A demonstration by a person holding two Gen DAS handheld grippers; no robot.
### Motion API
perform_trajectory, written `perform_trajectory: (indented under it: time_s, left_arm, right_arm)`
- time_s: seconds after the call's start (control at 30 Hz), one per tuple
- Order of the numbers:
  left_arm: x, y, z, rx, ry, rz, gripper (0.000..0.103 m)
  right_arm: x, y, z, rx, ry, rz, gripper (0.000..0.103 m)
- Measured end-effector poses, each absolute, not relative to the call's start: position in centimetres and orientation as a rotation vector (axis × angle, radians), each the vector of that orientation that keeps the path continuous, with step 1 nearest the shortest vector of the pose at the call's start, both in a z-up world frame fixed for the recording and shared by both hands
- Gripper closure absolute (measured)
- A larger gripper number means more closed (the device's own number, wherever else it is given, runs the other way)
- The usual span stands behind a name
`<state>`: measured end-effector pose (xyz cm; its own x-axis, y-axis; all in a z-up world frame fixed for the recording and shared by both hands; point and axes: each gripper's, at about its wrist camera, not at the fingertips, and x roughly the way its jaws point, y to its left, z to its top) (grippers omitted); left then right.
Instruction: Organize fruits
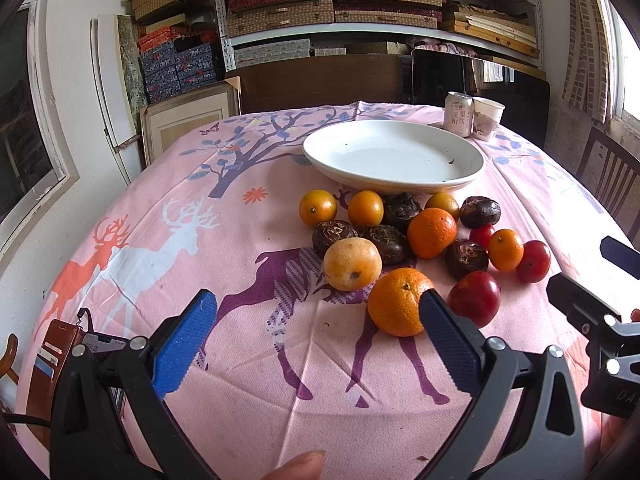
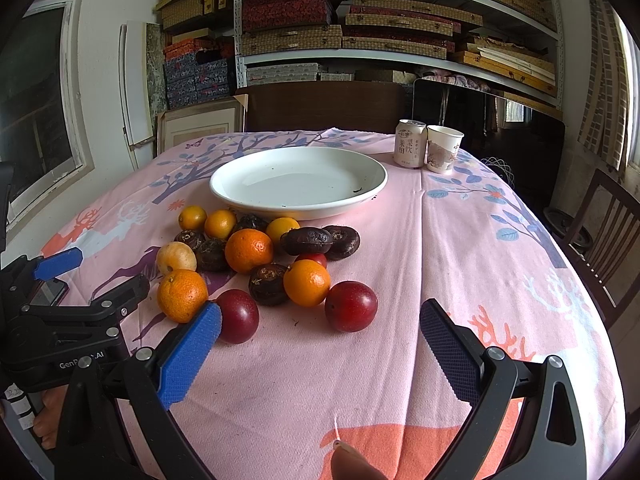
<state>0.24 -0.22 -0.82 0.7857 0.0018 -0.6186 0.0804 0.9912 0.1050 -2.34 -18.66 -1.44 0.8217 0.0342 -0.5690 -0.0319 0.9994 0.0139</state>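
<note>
A pile of fruit lies on the pink tablecloth in front of an empty white plate (image 1: 394, 156) (image 2: 298, 178). It holds mandarins (image 1: 398, 302) (image 2: 182, 295), small oranges (image 1: 318, 208), dark water chestnuts (image 1: 334, 236) (image 2: 268, 284), red plums (image 1: 474, 298) (image 2: 351, 306), and a pale yellow fruit (image 1: 352, 264) (image 2: 176, 258). My left gripper (image 1: 318, 306) is open and empty; its right finger tip is against the near mandarin. My right gripper (image 2: 320, 320) is open and empty, with one plum between its fingertips and another (image 2: 238, 316) by its left finger.
A drink can (image 1: 458, 114) (image 2: 410, 144) and a paper cup (image 1: 488, 118) (image 2: 442, 154) stand behind the plate. A brown wallet with a phone (image 1: 60, 356) lies at the table's left edge. A wooden chair (image 2: 604, 232) stands to the right. Shelves of boxes fill the back wall.
</note>
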Motion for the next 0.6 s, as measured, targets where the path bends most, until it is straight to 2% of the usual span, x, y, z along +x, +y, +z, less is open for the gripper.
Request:
perform_trajectory:
  time_s: [0.6]
  left_arm:
    - [0.36, 0.05, -1.56, 0.130, 0.675, -0.045, 0.004]
  right_arm:
    - [-2.26, -18.44, -1.24, 0.004, 0.608, 0.039, 0.003]
